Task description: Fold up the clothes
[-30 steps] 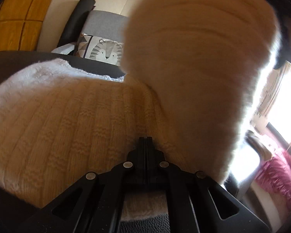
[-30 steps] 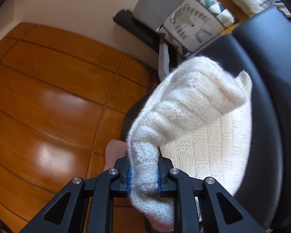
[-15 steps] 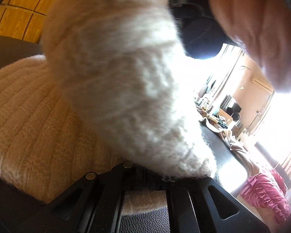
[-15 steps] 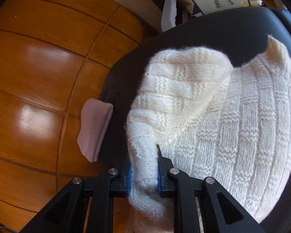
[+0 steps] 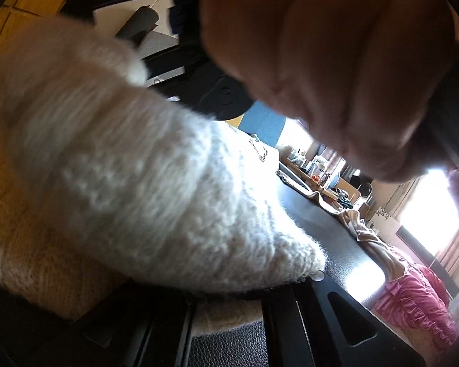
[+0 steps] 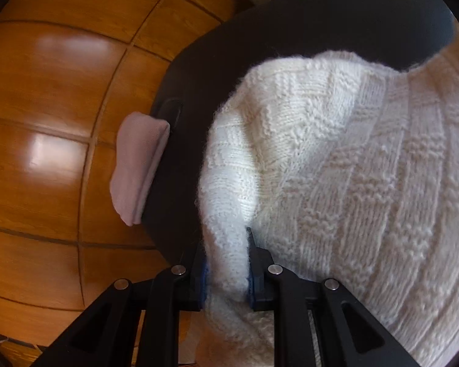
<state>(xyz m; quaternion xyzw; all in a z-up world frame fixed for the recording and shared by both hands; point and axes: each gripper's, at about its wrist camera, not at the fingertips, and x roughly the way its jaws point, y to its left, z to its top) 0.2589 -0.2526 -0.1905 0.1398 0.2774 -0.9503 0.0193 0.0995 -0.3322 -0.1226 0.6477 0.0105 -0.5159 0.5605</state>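
Observation:
A cream knitted sweater [image 6: 367, 183] lies on a black leather seat [image 6: 260, 30]. My right gripper [image 6: 226, 260] is shut on a bunched fold of its sleeve and holds it low over the sweater's left edge. In the left wrist view that folded part of the sweater [image 5: 137, 168] drapes across the body of the garment and covers the fingertips of my left gripper. Only the black arms [image 5: 293, 315] of the left gripper show, resting at the sweater's near edge. Close above is the person's hand [image 5: 336, 76] that holds the right gripper.
A folded pale pink cloth [image 6: 137, 168] hangs at the seat's left rim over the wooden floor [image 6: 46, 91]. Bare black seat [image 5: 336, 238] extends to the right of the sweater. A pink ruffled fabric [image 5: 413, 299] and cluttered furniture lie beyond.
My right gripper has swung down and across with the sleeve, laying it over the sweater's body. The fold now hides the left fingertips, and the hand has come close above.

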